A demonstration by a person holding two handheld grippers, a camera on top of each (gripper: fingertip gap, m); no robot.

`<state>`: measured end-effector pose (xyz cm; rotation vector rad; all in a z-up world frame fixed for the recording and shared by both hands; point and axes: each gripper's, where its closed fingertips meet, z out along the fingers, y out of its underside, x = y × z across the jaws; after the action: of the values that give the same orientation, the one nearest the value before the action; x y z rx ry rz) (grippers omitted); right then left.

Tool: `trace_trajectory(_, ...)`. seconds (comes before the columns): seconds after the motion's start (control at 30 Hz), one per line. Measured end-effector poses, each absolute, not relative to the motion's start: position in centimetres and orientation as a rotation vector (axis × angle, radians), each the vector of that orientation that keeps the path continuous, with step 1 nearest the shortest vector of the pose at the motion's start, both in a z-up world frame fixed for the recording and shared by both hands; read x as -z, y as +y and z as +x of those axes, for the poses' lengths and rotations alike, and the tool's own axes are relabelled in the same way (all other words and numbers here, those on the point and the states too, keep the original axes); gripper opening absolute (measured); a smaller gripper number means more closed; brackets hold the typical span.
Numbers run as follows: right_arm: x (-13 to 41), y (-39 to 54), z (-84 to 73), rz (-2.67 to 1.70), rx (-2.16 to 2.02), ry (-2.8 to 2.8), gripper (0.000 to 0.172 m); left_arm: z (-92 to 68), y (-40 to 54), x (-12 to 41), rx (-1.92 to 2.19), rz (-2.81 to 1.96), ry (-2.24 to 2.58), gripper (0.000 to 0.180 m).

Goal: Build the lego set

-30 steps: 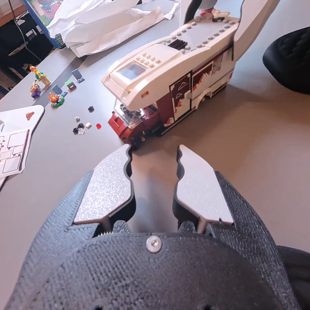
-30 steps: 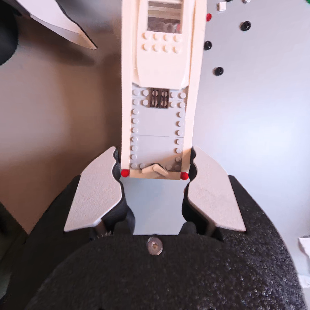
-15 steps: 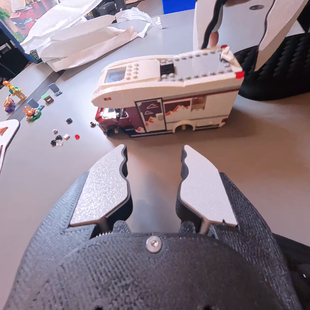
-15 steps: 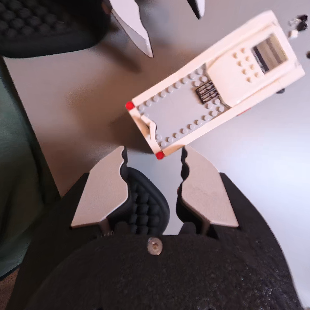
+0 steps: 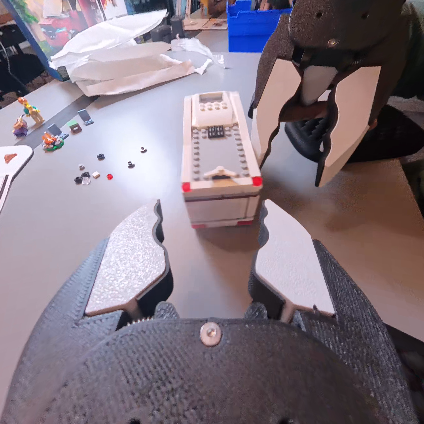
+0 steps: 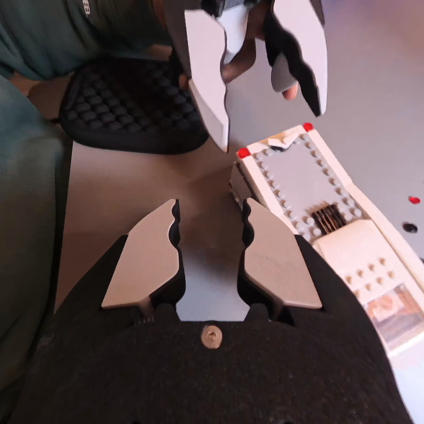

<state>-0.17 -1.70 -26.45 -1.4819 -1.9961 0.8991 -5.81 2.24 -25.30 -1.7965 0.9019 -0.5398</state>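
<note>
Left wrist view takes in the wide grey table, with crumpled white paper and a blue bin at its far side, none of which the right wrist view shows. The white toy-brick camper stands on the table, its rear wall just ahead of the left gripper, whose jaws stand apart and bare. Right wrist view alone shows a black dimpled cushion; there the right gripper is spread wide, bare, beside the camper's flank. Minifigures and loose studs lie left.
</note>
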Motion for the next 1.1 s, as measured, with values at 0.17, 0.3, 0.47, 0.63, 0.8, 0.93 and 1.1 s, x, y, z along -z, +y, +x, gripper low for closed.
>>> trace_trajectory(0.17, 24.6, -2.4, 0.1, -1.254, -1.066, -1.981, 0.053, -5.1, 3.0, 26.8, 0.463, -1.899, 0.888, 0.094)
trace_trajectory(0.3, 20.5, 2.2, 3.0, -1.125, -1.062, -1.730, 0.055, -4.3, 4.1, 28.1, 0.439, -1.958, 0.903, 0.093)
trace_trajectory(0.47, 20.1, 10.3, 7.3, -1.207, -0.940, -1.559, 0.074, -4.2, 4.8, 28.5, 0.452, -1.950, 0.944, 0.080)
trace_trajectory(0.63, 23.9, 12.7, 8.0, -1.299, -0.941, -1.622, 0.084, -4.6, 5.0, 28.4, 0.508, -1.926, 0.947, 0.079)
trace_trajectory(0.8, 28.3, 11.8, 7.0, -1.408, -0.966, -1.783, 0.086, -5.1, 5.4, 27.7, 0.757, -1.986, 0.820, 0.079)
trace_trajectory(0.93, 29.4, 11.4, 6.2, -1.453, -0.908, -1.844, 0.074, -5.9, 5.9, 27.2, 0.958, -2.020, 0.735, 0.079)
trace_trajectory(1.1, 29.7, 11.5, 5.7, -1.537, -0.944, -1.830, 0.060, -6.3, 7.3, 26.9, 1.243, -2.110, 0.465, 0.079)
